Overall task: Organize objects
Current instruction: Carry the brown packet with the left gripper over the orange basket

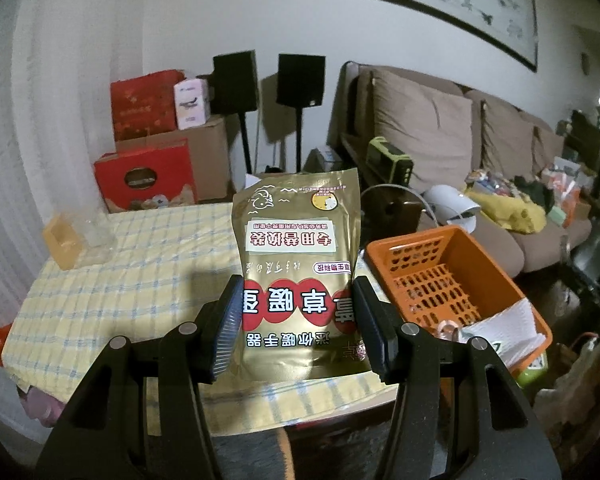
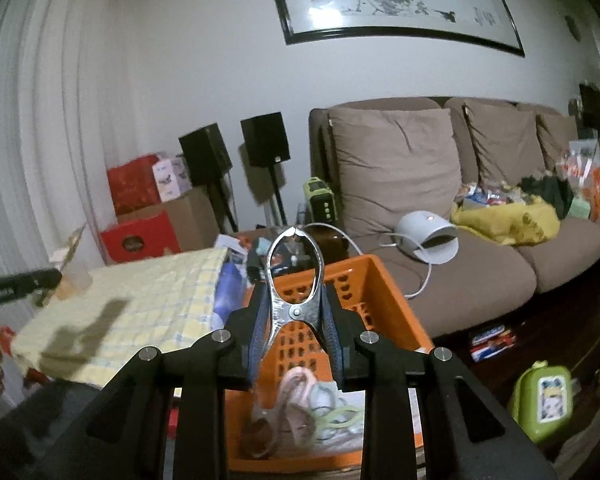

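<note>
Clamped in the left gripper (image 1: pixel 296 322), a gold pouch (image 1: pixel 296 260) hangs over the checked tablecloth (image 1: pixel 120 280) while the right gripper (image 2: pixel 294 336) pinches a metal clip (image 2: pixel 296 280) above the orange basket (image 2: pixel 384 304), so both look mid-carry, with lowering and release next.

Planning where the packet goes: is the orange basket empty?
No. The orange basket already holds white paper and pinkish items.

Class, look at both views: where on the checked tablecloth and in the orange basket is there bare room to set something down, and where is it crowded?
Checked tablecloth: bare between the amber block at its far left corner and the gold packet. Orange basket: far half of its perforated floor is bare; the near end is crowded with white paper and small items.
</note>
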